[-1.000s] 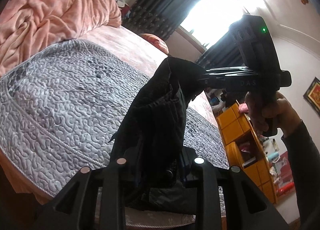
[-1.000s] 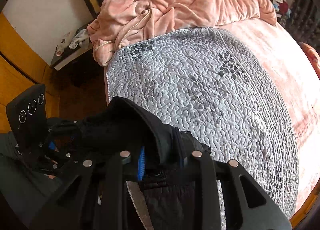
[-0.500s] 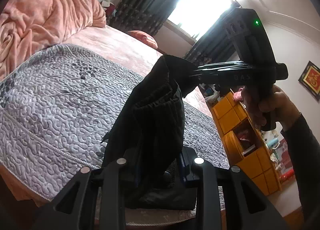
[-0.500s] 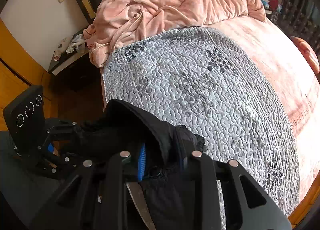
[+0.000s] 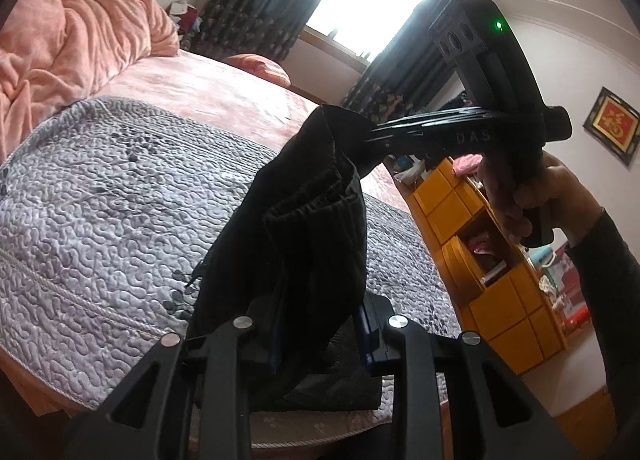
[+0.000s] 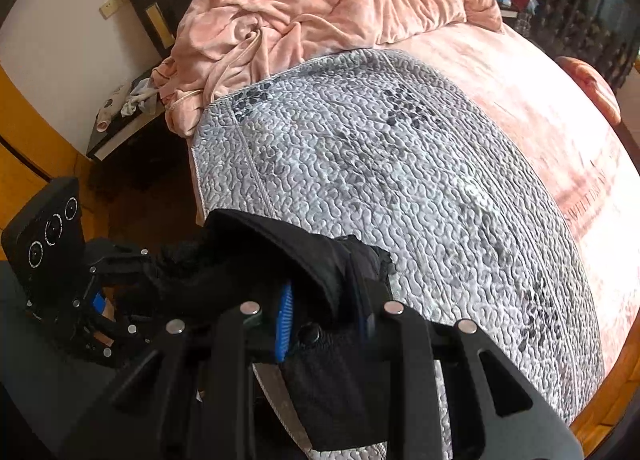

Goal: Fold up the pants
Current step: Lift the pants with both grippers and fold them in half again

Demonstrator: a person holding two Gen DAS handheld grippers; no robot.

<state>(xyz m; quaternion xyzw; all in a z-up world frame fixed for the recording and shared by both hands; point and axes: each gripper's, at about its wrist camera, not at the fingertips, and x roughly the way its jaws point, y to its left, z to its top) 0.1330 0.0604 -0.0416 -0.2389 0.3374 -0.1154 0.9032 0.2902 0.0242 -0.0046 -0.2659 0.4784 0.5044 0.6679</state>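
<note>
The black pants [image 5: 312, 228] hang bunched between both grippers above the near edge of the bed. In the left wrist view my left gripper [image 5: 320, 332] is shut on one end of the fabric. My right gripper [image 5: 360, 140], held by a hand [image 5: 520, 200], pinches the other end higher up and farther off. In the right wrist view my right gripper [image 6: 324, 324] is shut on the pants [image 6: 280, 252], and my left gripper [image 6: 160, 260] grips them at the left. A lower part of the pants lies on the grey quilted cover [image 6: 400, 180].
The grey quilted cover [image 5: 100, 200] spreads over the bed. A crumpled pink blanket [image 6: 300, 0] is heaped at the headboard, and a pink pillow [image 5: 256, 64] lies at the far side. An orange cabinet [image 5: 500, 280] stands right of the bed, a dark nightstand [image 6: 124, 116] left of it.
Both grippers have shifted together sideways along the bed and risen slightly, still holding the pants. Both views have rolled a little, and more of the headboard shows in the right wrist view.
</note>
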